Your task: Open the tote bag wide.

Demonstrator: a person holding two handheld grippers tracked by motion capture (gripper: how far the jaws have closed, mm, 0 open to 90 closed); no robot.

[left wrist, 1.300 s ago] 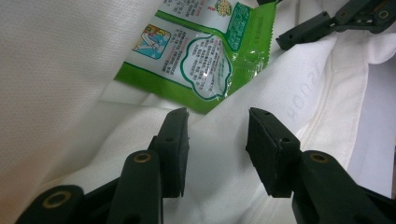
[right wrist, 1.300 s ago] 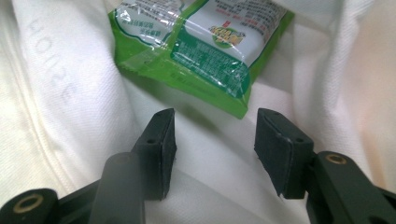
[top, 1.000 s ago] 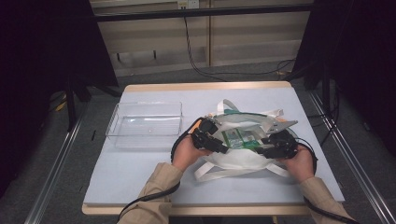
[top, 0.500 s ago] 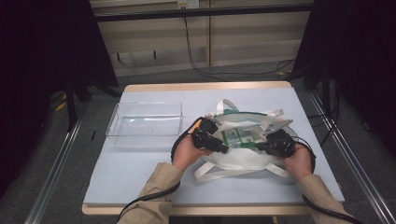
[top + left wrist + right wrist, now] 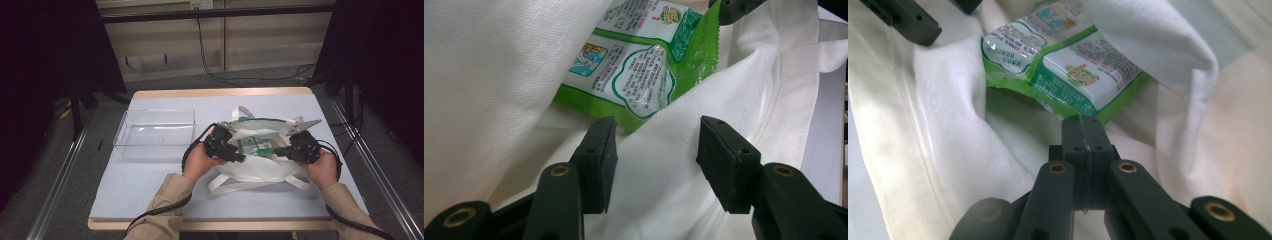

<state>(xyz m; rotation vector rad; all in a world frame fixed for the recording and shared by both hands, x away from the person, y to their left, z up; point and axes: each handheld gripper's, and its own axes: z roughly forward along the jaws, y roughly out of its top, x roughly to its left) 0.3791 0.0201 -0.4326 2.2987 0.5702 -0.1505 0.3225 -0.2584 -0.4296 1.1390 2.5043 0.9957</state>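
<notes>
A white fabric tote bag (image 5: 260, 170) lies open on the table, and a green and white snack packet (image 5: 255, 146) rests in its mouth. My left gripper (image 5: 239, 157) reaches in from the left. Its jaws have just been opening, and in the left gripper view the left gripper (image 5: 654, 150) stands open with bag fabric (image 5: 489, 75) between the pads, unpressed. My right gripper (image 5: 277, 149) comes in from the right. In its own view the right gripper (image 5: 1082, 122) is shut on the green edge of the packet (image 5: 1068, 60).
A clear plastic bin (image 5: 155, 132) stands left of the bag on the pale blue table (image 5: 150, 190). The bag's handles (image 5: 235, 182) trail toward the front edge. Metal rails run along both sides of the table.
The right hand has edged slightly toward the bag's mouth. The left hand has stayed where it was.
</notes>
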